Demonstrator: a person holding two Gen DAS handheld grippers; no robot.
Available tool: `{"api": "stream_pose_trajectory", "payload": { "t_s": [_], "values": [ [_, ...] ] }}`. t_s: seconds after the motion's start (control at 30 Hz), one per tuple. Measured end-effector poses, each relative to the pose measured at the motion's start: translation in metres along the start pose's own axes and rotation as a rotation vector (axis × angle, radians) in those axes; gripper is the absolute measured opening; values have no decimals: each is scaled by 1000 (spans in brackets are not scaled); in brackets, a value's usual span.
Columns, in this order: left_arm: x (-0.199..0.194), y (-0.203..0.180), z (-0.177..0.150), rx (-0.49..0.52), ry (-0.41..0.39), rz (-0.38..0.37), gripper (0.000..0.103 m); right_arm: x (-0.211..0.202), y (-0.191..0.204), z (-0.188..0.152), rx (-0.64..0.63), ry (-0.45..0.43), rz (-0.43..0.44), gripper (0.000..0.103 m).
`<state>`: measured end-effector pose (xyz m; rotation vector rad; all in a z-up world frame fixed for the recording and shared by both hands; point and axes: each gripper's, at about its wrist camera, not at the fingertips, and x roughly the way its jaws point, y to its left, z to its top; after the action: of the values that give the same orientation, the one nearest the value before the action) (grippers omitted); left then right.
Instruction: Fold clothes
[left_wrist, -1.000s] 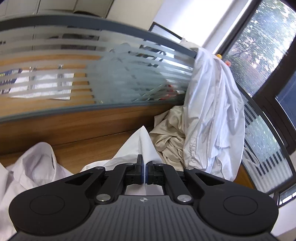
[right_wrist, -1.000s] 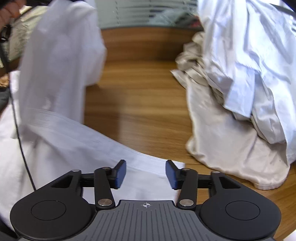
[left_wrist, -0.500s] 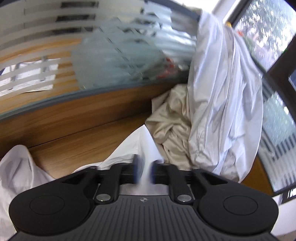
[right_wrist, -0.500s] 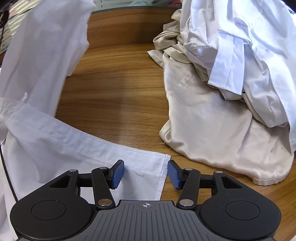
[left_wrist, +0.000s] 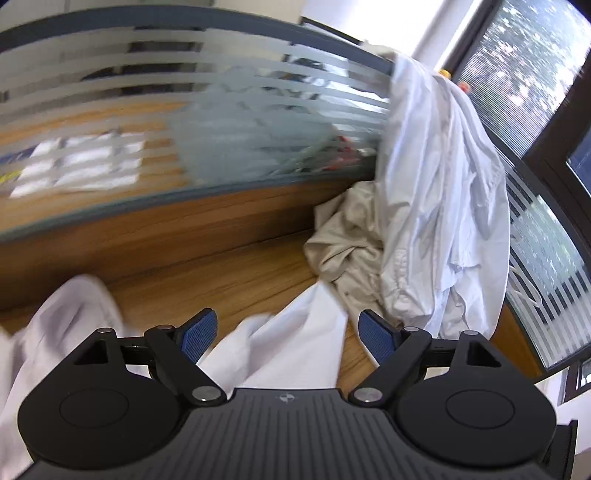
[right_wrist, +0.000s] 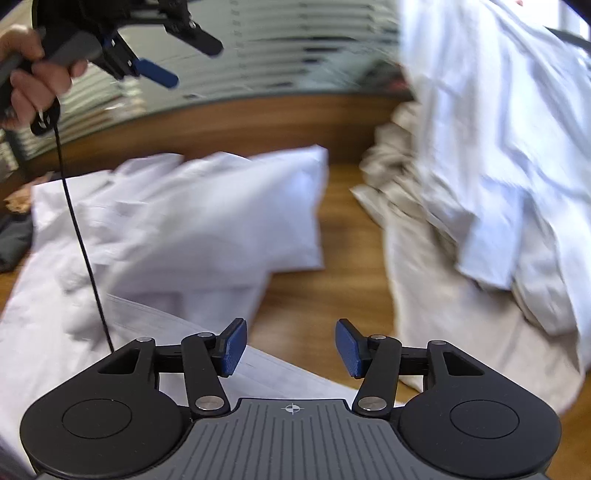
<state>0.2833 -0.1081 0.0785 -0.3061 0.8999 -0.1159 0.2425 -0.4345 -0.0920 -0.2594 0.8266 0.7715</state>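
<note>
Left gripper (left_wrist: 286, 334), jaws opening and standing wide apart above the wooden desk (left_wrist: 229, 280); a fold of the white shirt (left_wrist: 291, 350) is lying below and between the blue pads (left_wrist: 197, 334) without touching them, so nothing is being held. Right gripper (right_wrist: 290, 349), jaws parting slightly and sitting about half open; the shirt's hem is passing beneath the left pad, the gap itself is showing bare wood, and no cloth is being gripped. The white shirt (right_wrist: 192, 229) is lying spread on the desk, one panel folded over towards the centre. To the right, a beige garment (right_wrist: 424, 295) is lying crumpled under a pile of white clothes (right_wrist: 491, 155) leaning against the striped glass partition (left_wrist: 184, 110). A hand (right_wrist: 26, 74) is grasping the left gripper's handle, upper left in the right wrist view
</note>
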Motion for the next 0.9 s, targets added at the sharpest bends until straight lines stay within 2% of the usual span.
{"api": "stream_pose_trajectory", "payload": {
  "t_s": [0.2, 0.3, 0.4, 0.57, 0.77, 0.9],
  "values": [
    [-48, 33, -44, -35, -13, 58, 88, 11, 44, 23, -82, 5, 94, 59],
    [-71, 45, -69, -31, -33, 89, 88, 18, 61, 33, -40, 17, 131, 59],
    [-94, 61, -98, -46, -55, 118, 89, 25, 78, 41, 58, 37, 192, 61],
    [-123, 86, -152, -70, -65, 205, 89, 47, 103, 46, 322, 102, 274, 62],
    [-161, 120, -212, -109, -72, 293, 89, 71, 133, 50, 505, 97, 268, 62],
    [-179, 139, -242, -154, -55, 316, 89, 98, 142, 43, 688, 148, 243, 56]
  ]
}}
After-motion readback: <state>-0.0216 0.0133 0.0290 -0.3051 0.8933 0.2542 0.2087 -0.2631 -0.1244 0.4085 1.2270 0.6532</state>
